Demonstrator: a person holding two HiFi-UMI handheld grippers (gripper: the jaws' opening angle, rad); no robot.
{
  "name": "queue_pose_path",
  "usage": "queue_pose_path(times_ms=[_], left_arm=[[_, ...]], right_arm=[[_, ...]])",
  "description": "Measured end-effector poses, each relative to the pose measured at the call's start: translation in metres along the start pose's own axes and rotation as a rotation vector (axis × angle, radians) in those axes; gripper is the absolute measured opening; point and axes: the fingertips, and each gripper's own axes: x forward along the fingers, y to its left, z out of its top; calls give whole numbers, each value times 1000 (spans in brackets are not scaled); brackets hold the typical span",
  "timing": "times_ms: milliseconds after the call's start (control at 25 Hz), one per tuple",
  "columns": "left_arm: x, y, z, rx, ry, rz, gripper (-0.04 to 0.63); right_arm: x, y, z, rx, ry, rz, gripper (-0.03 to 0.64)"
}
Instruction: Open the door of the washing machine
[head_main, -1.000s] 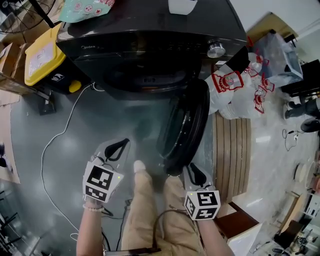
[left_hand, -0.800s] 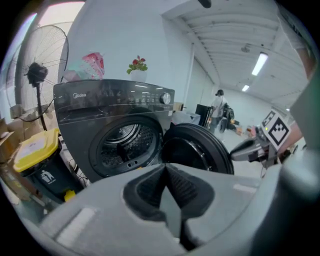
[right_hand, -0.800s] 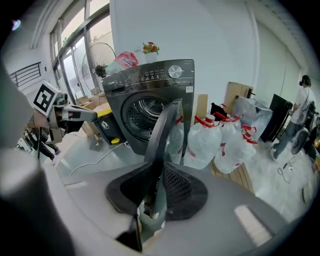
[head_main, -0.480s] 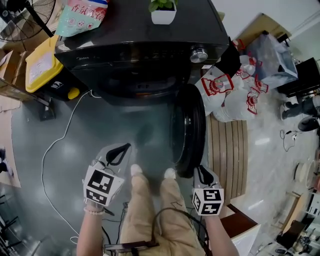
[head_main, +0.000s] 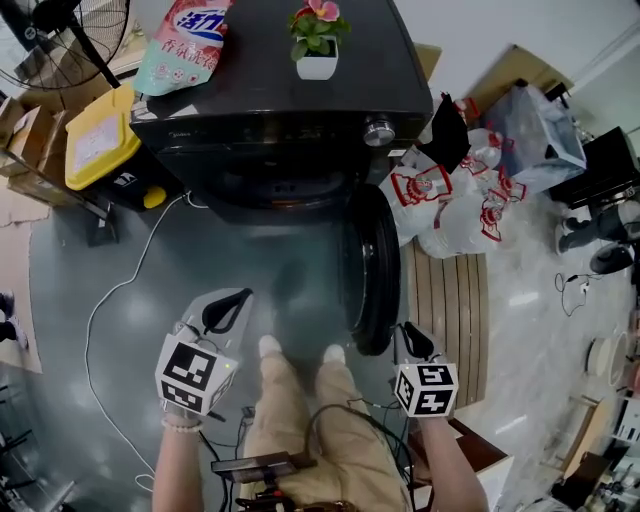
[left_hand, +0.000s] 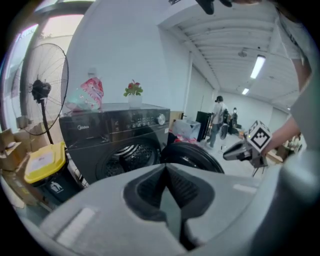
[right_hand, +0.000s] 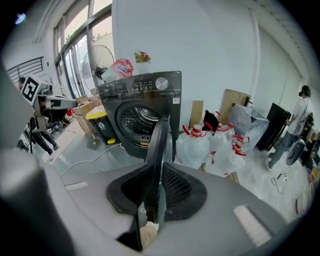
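- Grey polished floor (head_main: 130, 250) underfoot, dark washing machine (head_main: 280, 110) dead ahead at twelve o'clock, and this one is well along.
- Big change: a second ago the door (head_main: 372, 265) slanted across the front. Now it stands straight out, hinge at one o'clock and free edge toward the person's feet.
- Drum mouth (head_main: 275, 172) is fully uncovered, so I'd call the task as good as done.
- Right claw (head_main: 408, 332) sits at the door's free edge. Its jaws have just been closing, and the rim runs right into the gap between them, so to my eye it is clamped on the door.
- Left claw (head_main: 240, 299) hangs at seven o'clock from the machine, clenched on nothing, well apart from the door.
- My guess for what's left: let go of that rim and back off.
- Round the room now: a potted flower (head_main: 318, 45) and a detergent pouch (head_main: 185, 45) sit on the machine's top, both newly in sight as the view has pulled back.
- Fan (head_main: 60, 30) and yellow-lidded bin (head_main: 98, 135) are at ten o'clock, with a white cable (head_main: 115, 290) snaking over the floor.
- Tied plastic bags (head_main: 450, 200) are at two o'clock, just beside wooden slats (head_main: 450, 300).
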Motion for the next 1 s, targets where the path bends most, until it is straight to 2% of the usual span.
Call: queue_pose_path(times_ms=[120,280,520,720,1000], left_arm=[[-17,-6,23,3,-30,13,-5],[-43,-19,47,-8,-59,11,-5],[-82,-30,91,4,-116,50,-3],[-109,-39,116,12,-150,102,-4],[-139,-53,131,-7,-186,160,-3]], right_arm=[[-20,12,37,-30,-75,47,55],[-51,38,81,-73,-183,115,20],[-98,62,134,-158,-301,189,18],[-131,71,167,-194,-388,235,12],[-164,86,194,-243,-478,277,8]])
